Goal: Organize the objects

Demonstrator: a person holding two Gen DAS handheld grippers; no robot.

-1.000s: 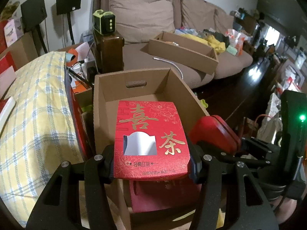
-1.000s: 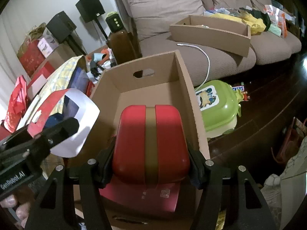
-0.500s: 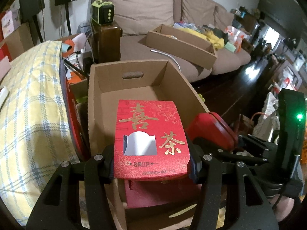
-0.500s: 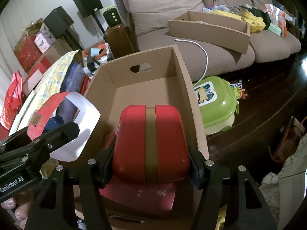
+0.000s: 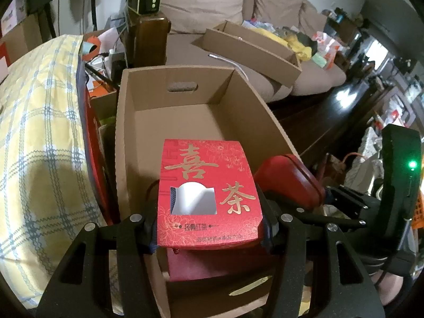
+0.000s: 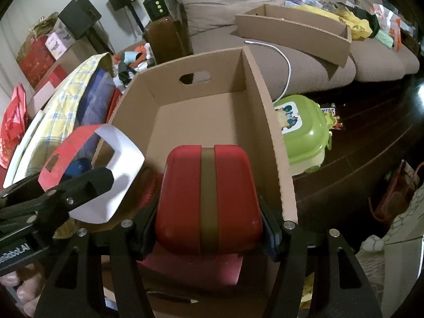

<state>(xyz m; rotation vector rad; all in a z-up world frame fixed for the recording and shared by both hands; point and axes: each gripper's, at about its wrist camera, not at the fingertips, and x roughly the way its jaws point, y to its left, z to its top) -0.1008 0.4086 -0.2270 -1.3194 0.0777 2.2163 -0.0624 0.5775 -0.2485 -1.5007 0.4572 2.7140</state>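
Observation:
My left gripper [image 5: 209,228] is shut on a red tea box with gold characters and a cut-out window [image 5: 206,193], held over the near end of an open cardboard box [image 5: 124,137]. My right gripper [image 6: 209,230] is shut on a rounded red case with a gold band [image 6: 209,198], above the same cardboard box [image 6: 267,122]. In the left wrist view the red case [image 5: 288,180] shows at the right, over the box's right wall. In the right wrist view the tea box [image 6: 106,169] shows at the left. A flat red packet [image 6: 193,267] lies in the box under both.
A yellow plaid quilt [image 5: 39,132] lies left of the box. Behind stand a brown sofa [image 6: 304,61] with a shallow cardboard tray [image 6: 291,31] and a dark wooden stand [image 5: 148,39]. A green plastic case [image 6: 302,132] sits on the dark floor to the right.
Both views have tipped slightly downward, so the box's inside sits higher in the frame. Each gripper keeps its grip on its red item.

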